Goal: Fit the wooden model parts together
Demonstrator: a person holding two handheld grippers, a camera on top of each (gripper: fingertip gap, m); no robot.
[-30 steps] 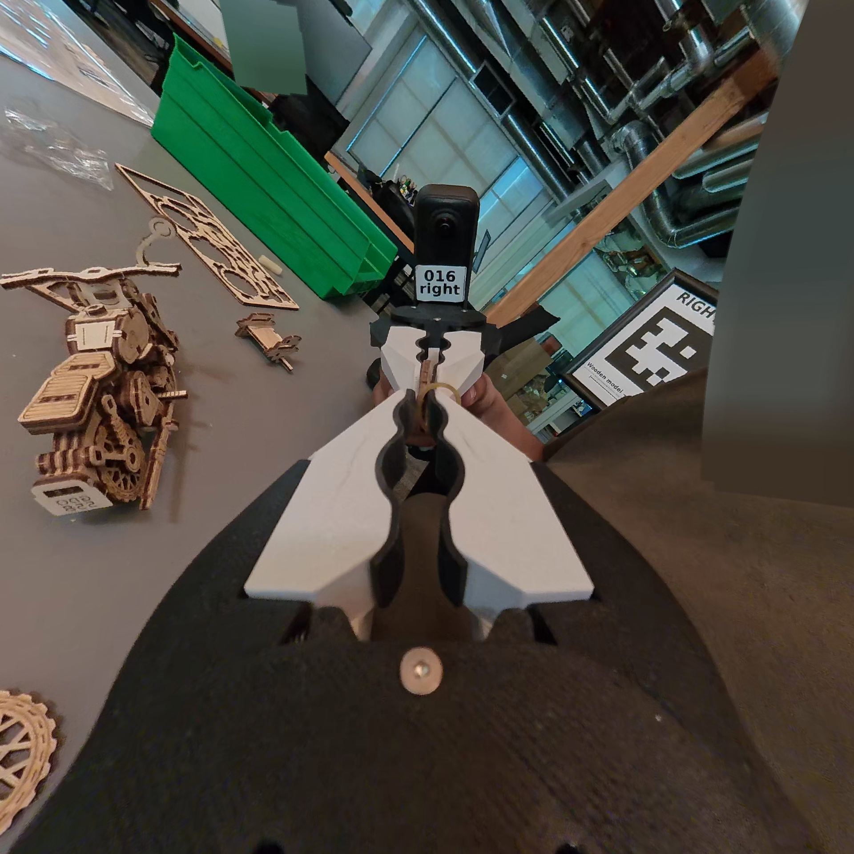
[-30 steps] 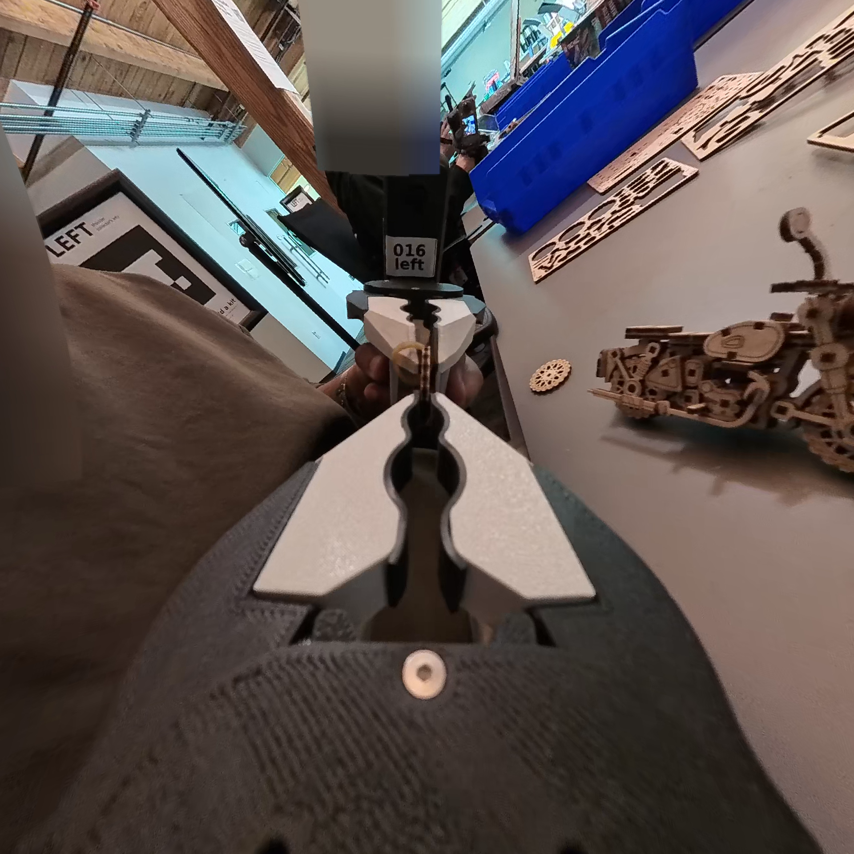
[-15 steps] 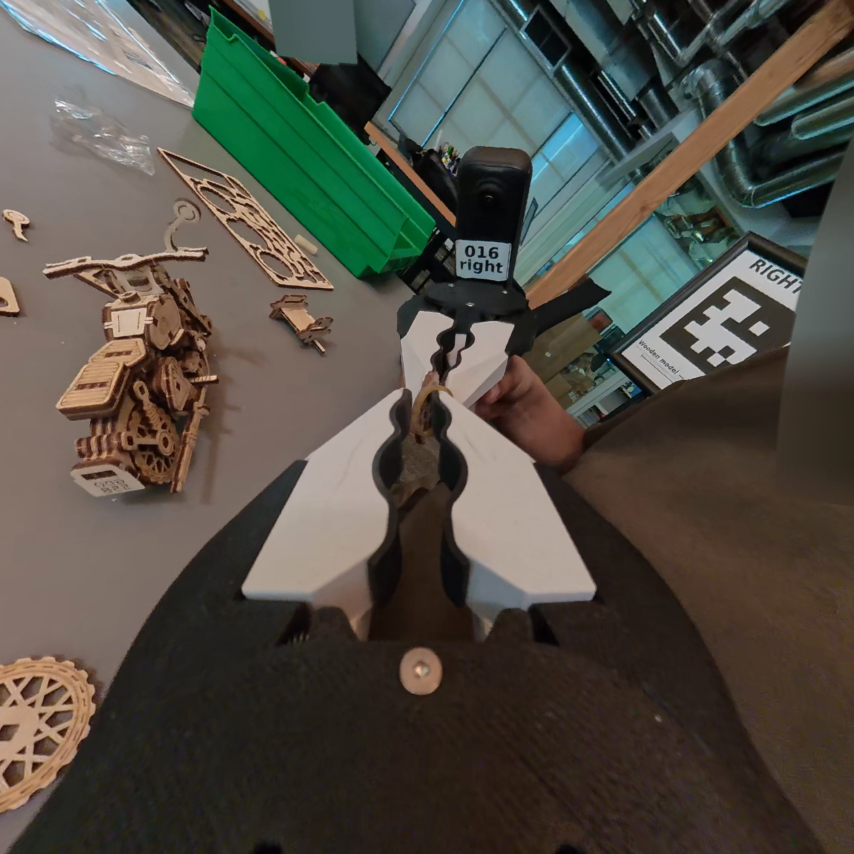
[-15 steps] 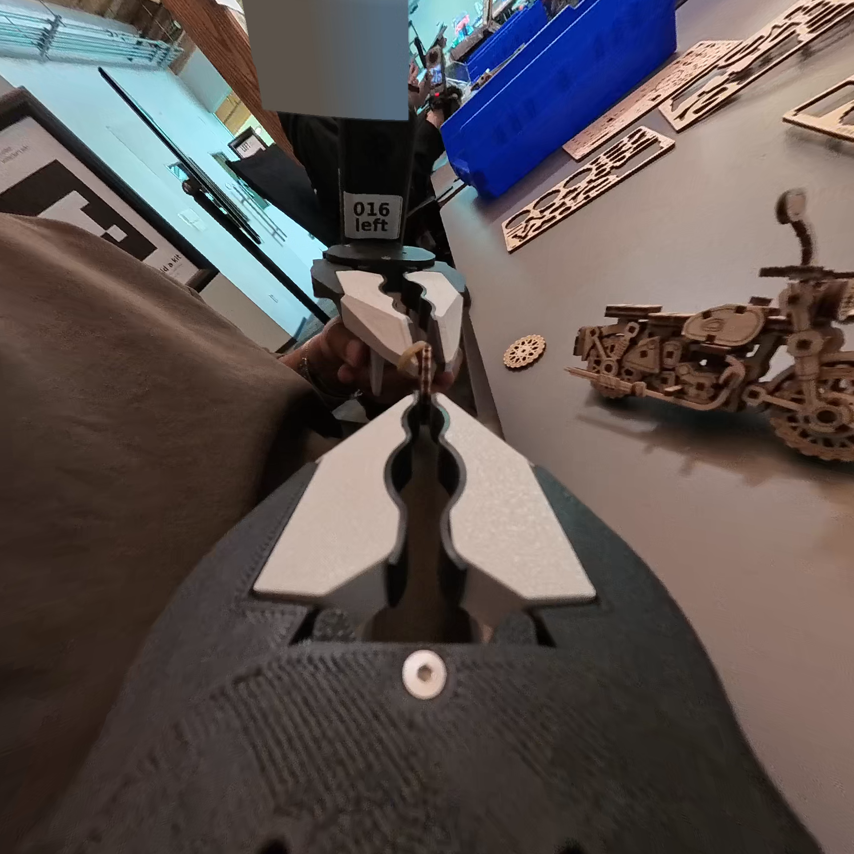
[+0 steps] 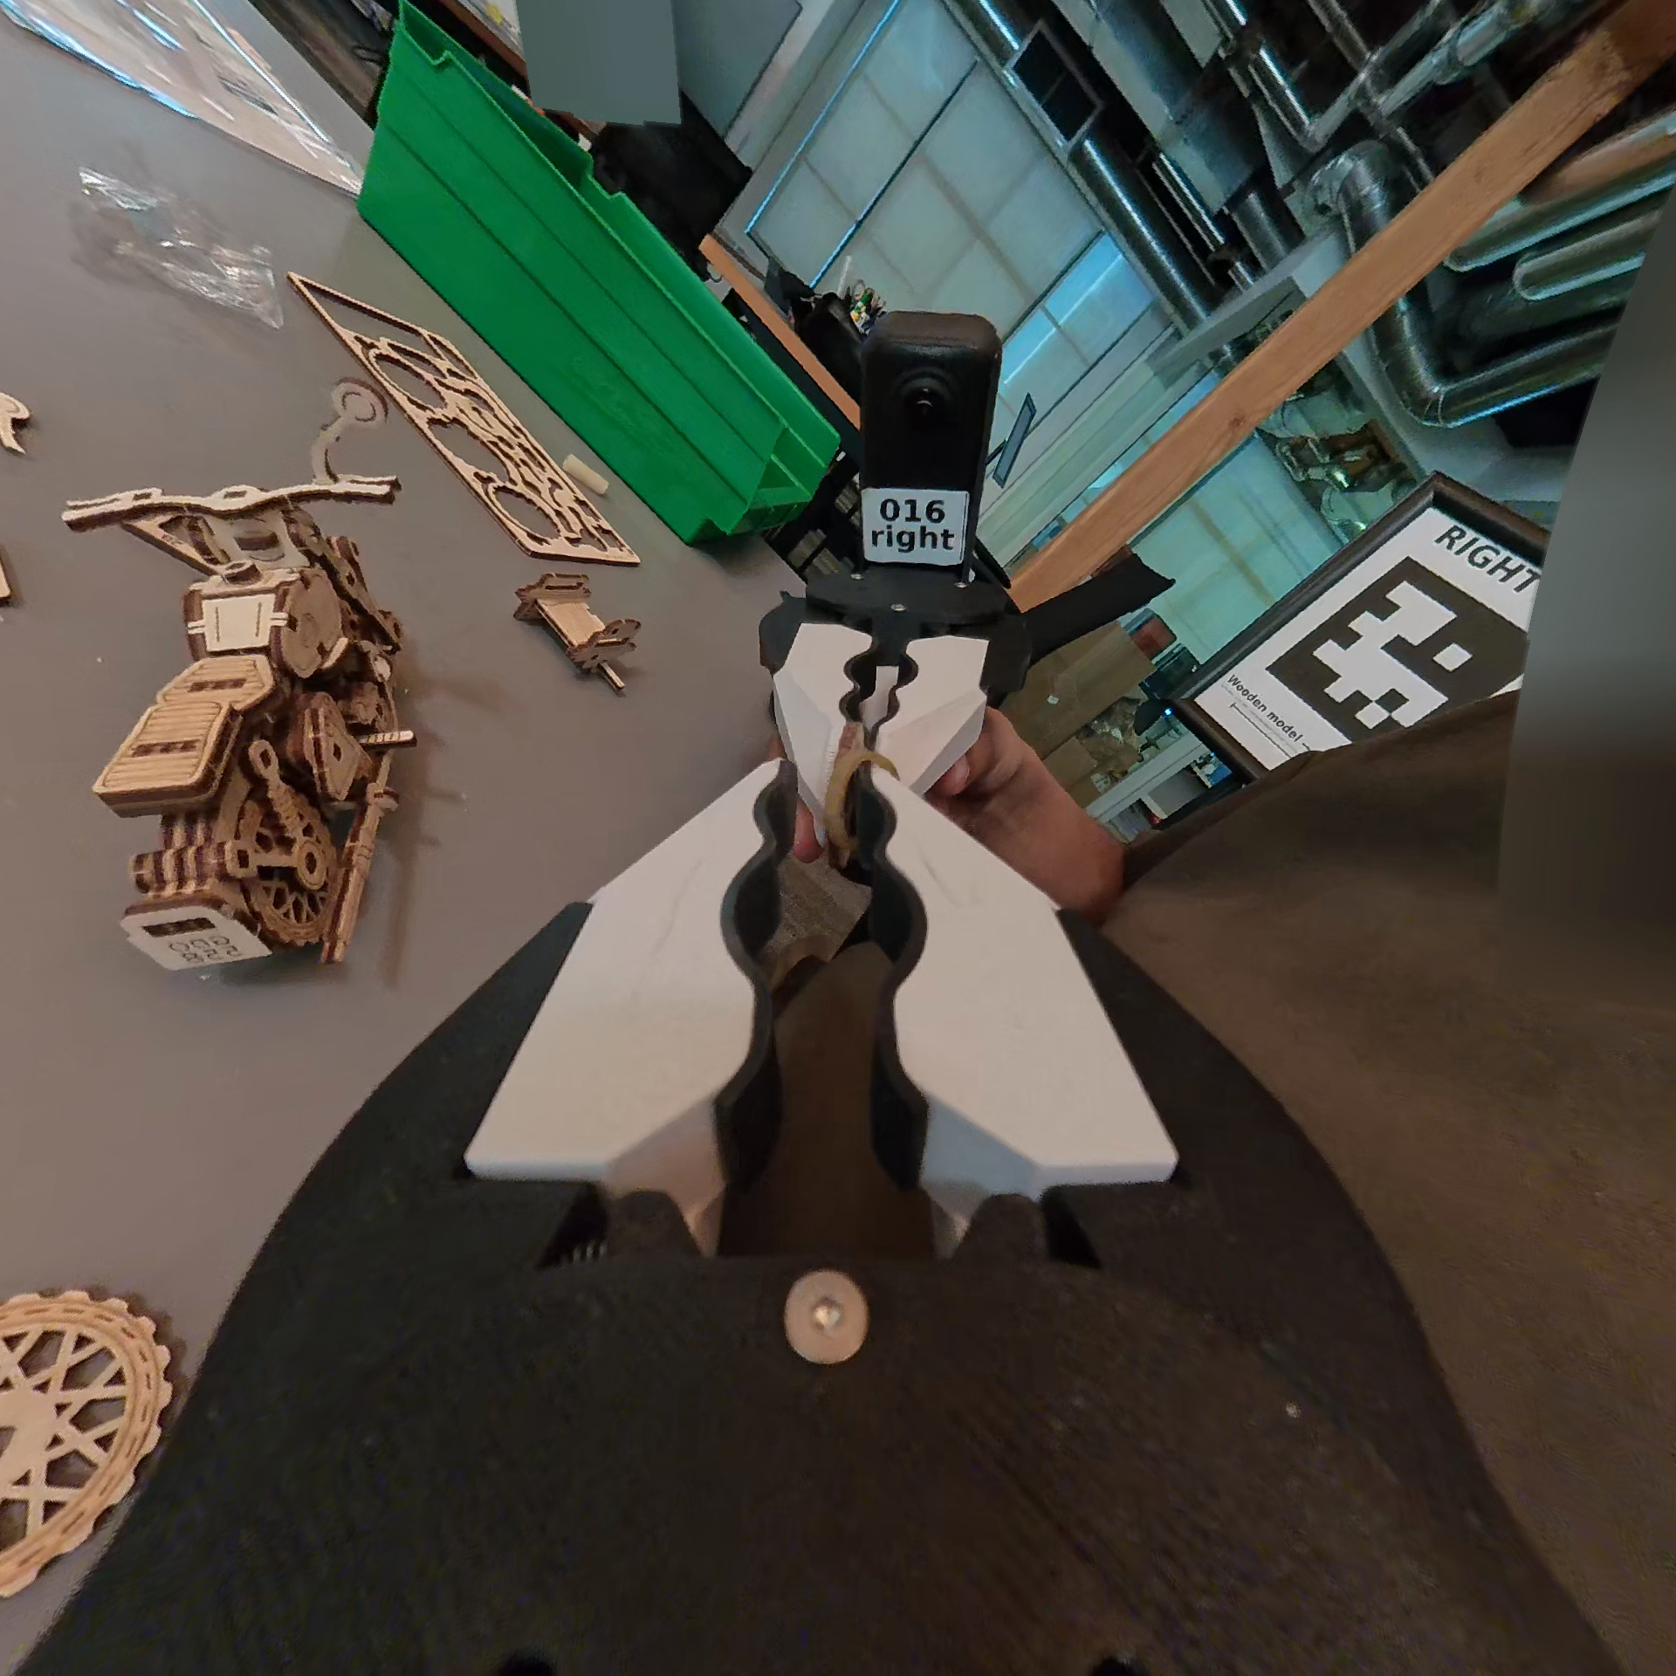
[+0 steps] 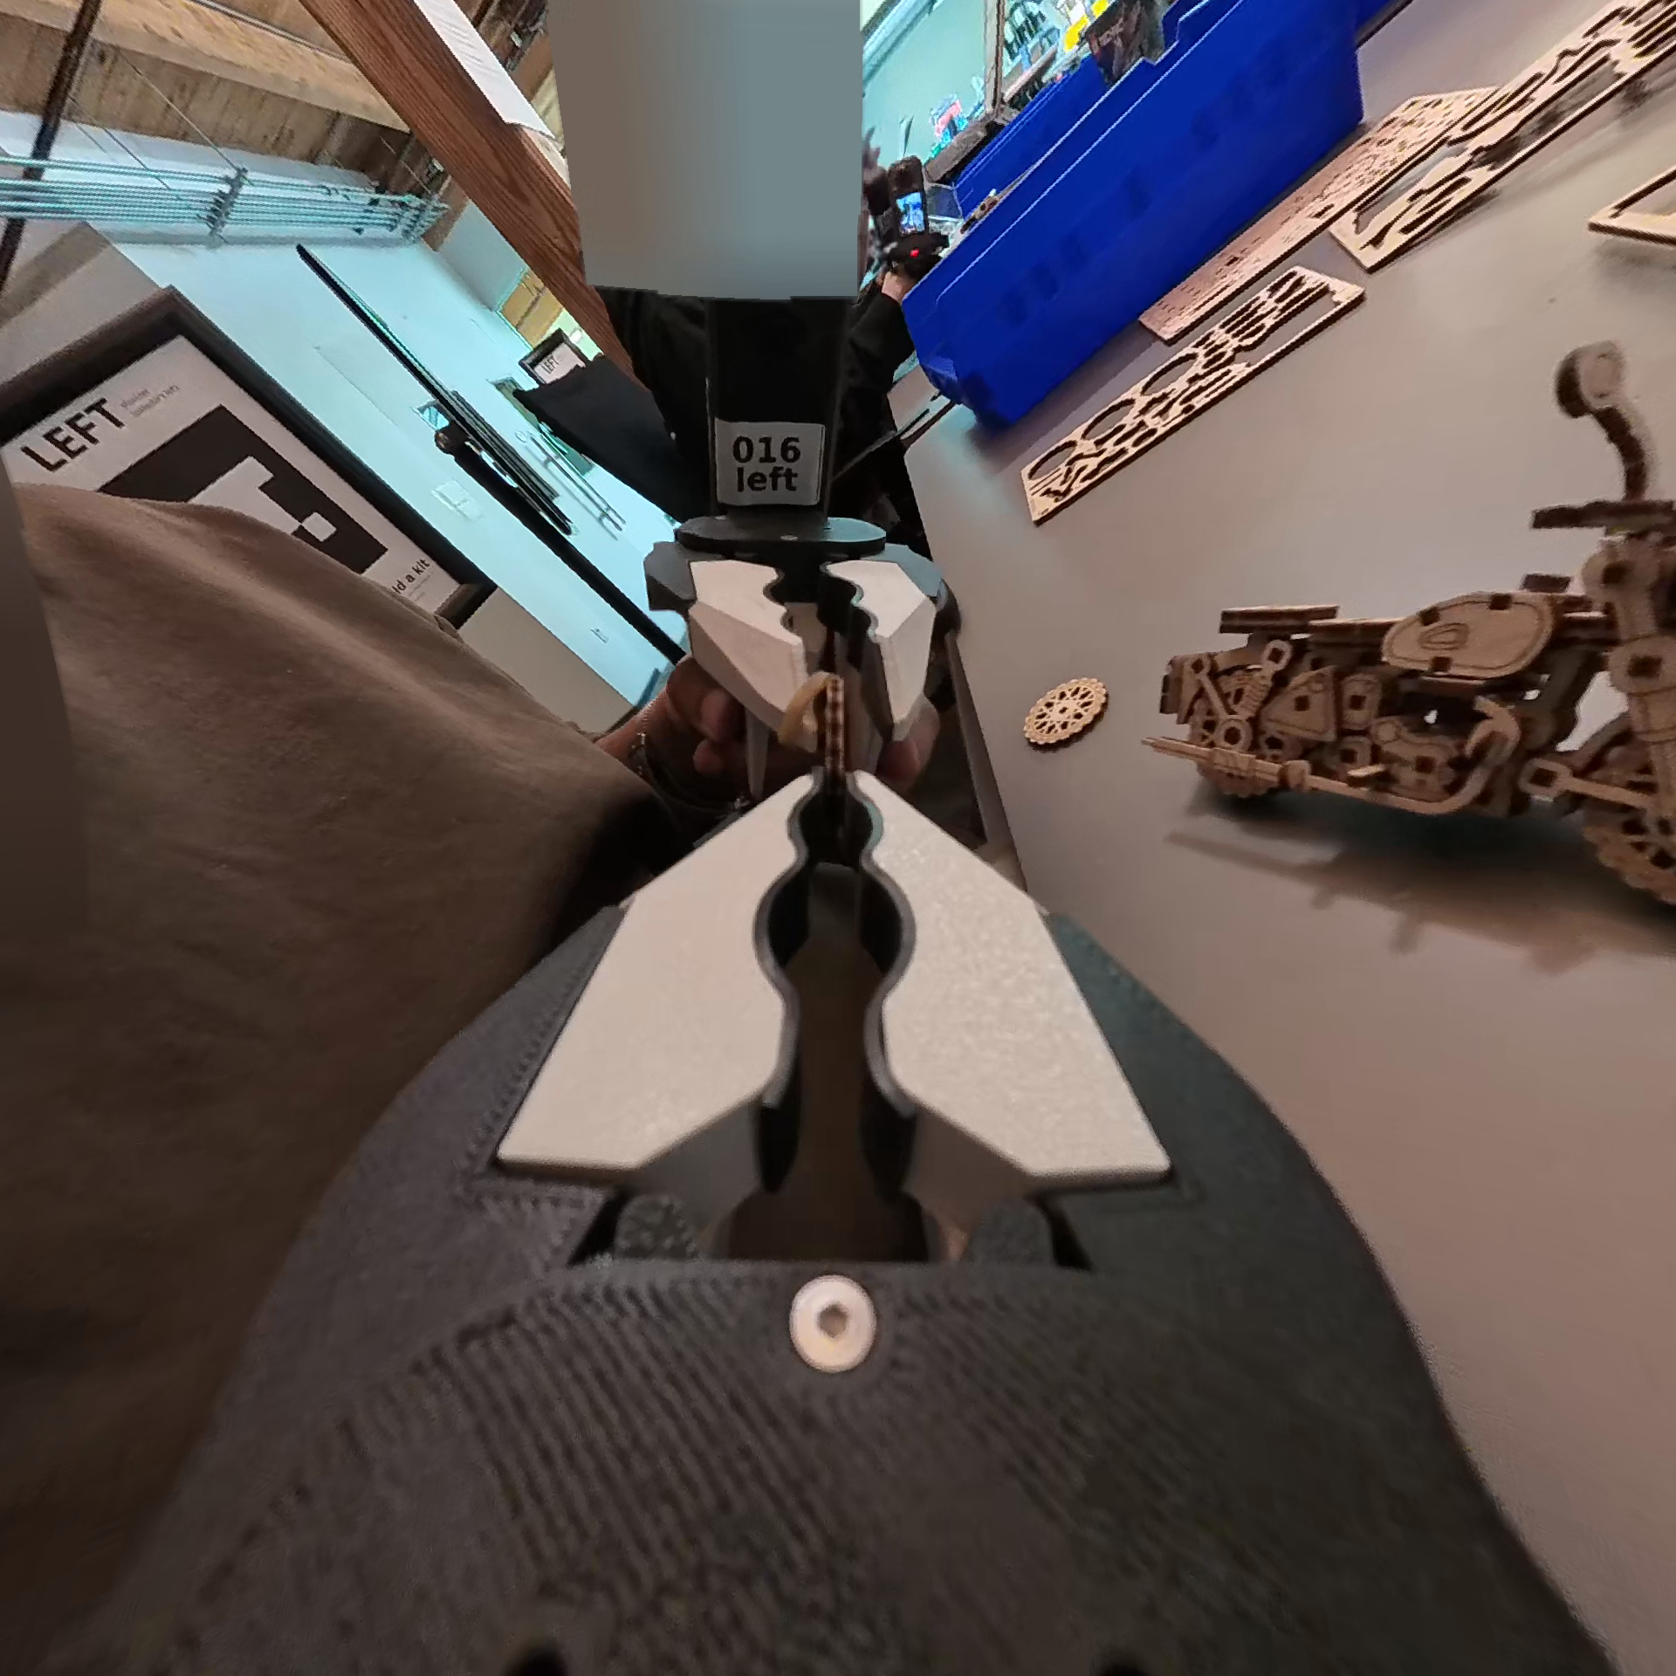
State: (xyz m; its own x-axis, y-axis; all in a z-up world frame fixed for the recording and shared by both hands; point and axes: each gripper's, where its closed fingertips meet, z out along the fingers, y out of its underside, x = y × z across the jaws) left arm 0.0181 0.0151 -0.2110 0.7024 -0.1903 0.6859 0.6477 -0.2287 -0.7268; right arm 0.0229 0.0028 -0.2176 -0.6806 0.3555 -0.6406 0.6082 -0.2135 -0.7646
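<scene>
My left gripper (image 5: 830, 780) and right gripper (image 6: 830, 784) meet tip to tip in the air beside the grey table (image 5: 181, 1088). The left one is shut on a small curved, ring-like wooden part (image 5: 848, 784), which also shows in the right wrist view (image 6: 803, 716). The right one is shut on a thin flat wooden part (image 6: 834, 725), seen edge-on and reaching in against the curved part. A partly built wooden motorcycle model (image 5: 245, 725) lies on the table to the side, also in the right wrist view (image 6: 1451, 707).
A spoked wooden wheel (image 5: 63, 1424), a small sub-assembly (image 5: 576, 621) and punched-out wooden sheets (image 5: 472, 435) lie on the table. A green bin (image 5: 562, 299) and a blue bin (image 6: 1134, 199) stand at its edges. A person's brown-clad body (image 6: 272, 816) is close beside both grippers. Less than 4 cm separates the two grippers' tips. The spoked wooden wheel (image 5: 63, 1424) is about 15 cm from both grippers' fingertips. It is also in sight in the right wrist view (image 6: 1060, 721).
The two grippers have drawn a little closer tip to tip and swung slightly, so the table and the model sit differently in view. Both still hold their parts.
</scene>
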